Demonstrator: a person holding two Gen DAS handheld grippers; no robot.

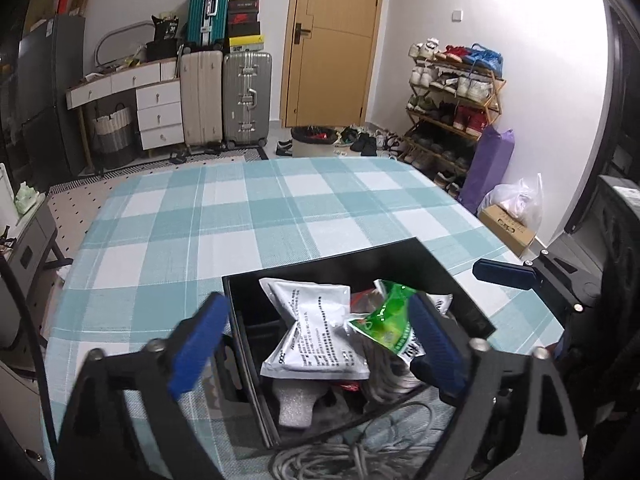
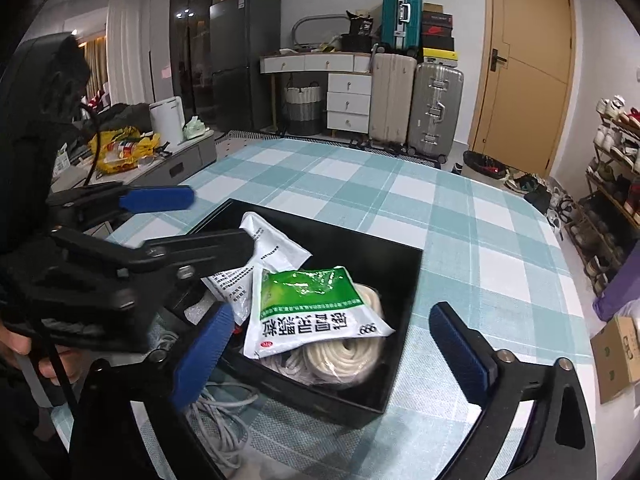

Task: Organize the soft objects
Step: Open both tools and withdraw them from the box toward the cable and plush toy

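Note:
A black open box stands on the blue-and-white checked tablecloth. Inside it lie a white printed packet, a green-and-white packet, a coil of white rope and a piece of white foam. My left gripper hangs open over the box's near left part, its blue pads beside the packets with nothing gripped. My right gripper is open too, straddling the box's near side above the rope and green packet.
A grey cable lies loose in front of the box. A hand holds the left tool. Beyond the table are suitcases, a door, a shoe rack and a cardboard box.

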